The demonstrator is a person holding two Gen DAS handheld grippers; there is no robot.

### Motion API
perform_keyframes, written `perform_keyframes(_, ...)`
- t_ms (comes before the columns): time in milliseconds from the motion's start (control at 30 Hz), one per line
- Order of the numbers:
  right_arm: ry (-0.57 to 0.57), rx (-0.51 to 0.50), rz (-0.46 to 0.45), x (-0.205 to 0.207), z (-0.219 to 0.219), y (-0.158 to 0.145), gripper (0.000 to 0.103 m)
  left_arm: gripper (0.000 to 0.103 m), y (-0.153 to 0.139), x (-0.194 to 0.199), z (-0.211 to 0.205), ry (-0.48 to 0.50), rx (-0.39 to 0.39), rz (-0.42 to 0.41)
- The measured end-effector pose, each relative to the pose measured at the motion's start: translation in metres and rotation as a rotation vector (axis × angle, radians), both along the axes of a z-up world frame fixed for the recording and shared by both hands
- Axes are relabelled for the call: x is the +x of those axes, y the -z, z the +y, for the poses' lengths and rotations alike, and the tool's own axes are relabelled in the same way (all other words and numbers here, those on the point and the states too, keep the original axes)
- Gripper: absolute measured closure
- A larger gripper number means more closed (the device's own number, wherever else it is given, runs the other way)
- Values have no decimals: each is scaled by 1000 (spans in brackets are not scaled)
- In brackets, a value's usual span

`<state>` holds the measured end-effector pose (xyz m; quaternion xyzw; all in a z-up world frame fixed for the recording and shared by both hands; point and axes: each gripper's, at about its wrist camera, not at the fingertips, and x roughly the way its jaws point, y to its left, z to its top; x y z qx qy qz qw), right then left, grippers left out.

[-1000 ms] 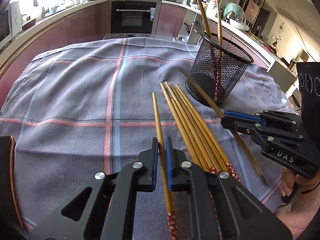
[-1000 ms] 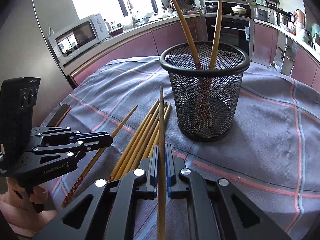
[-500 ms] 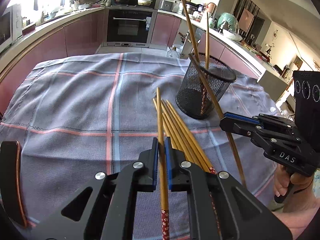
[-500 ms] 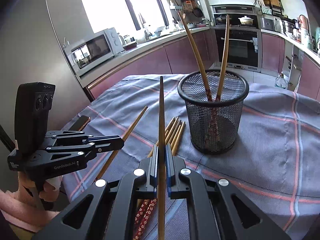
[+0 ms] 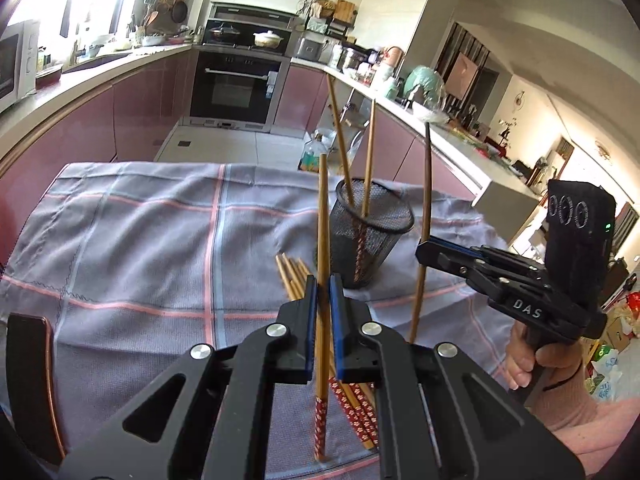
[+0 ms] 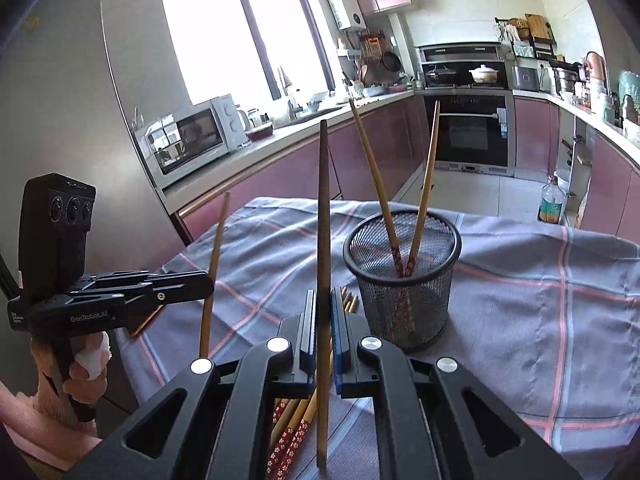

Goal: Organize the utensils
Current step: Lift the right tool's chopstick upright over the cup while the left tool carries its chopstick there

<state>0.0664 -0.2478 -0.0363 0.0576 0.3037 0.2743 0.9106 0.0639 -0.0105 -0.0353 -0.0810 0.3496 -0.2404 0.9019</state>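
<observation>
My left gripper [image 5: 323, 286] is shut on a bamboo chopstick [image 5: 322, 240] with a red patterned end, held nearly upright above the table. My right gripper [image 6: 323, 304] is shut on a darker chopstick [image 6: 323, 216], also tilted up steeply. Each gripper shows in the other's view: the right one [image 5: 424, 250] at the right, the left one [image 6: 206, 284] at the left. A black mesh holder [image 6: 402, 280] stands on the checked cloth with two chopsticks leaning in it. Several more chopsticks [image 5: 292, 276] lie on the cloth left of the holder [image 5: 370, 236], partly hidden by the gripper bodies.
The grey cloth with pink lines [image 5: 140, 248] covers the table. A dark wooden chair back [image 5: 32, 380] stands at the near left edge. A person's hands [image 5: 532, 360] grip both handles. Kitchen counters, an oven and a microwave ring the room behind.
Both grippers have lifted their chopsticks off the cloth and tilted them up to near vertical. The table and holder now sit lower and farther off in both views.
</observation>
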Motion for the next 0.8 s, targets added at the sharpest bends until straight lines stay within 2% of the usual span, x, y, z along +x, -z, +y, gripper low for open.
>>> perform_keyframes(333, 15, 10, -69, -1, -6, -22, 97, 96, -35, -5, 11, 10, -102, -65)
perform_keyframes(800, 60, -6, -179, 3, -20, -59, 97, 96, -85, 6, -2, 18, -165, -180)
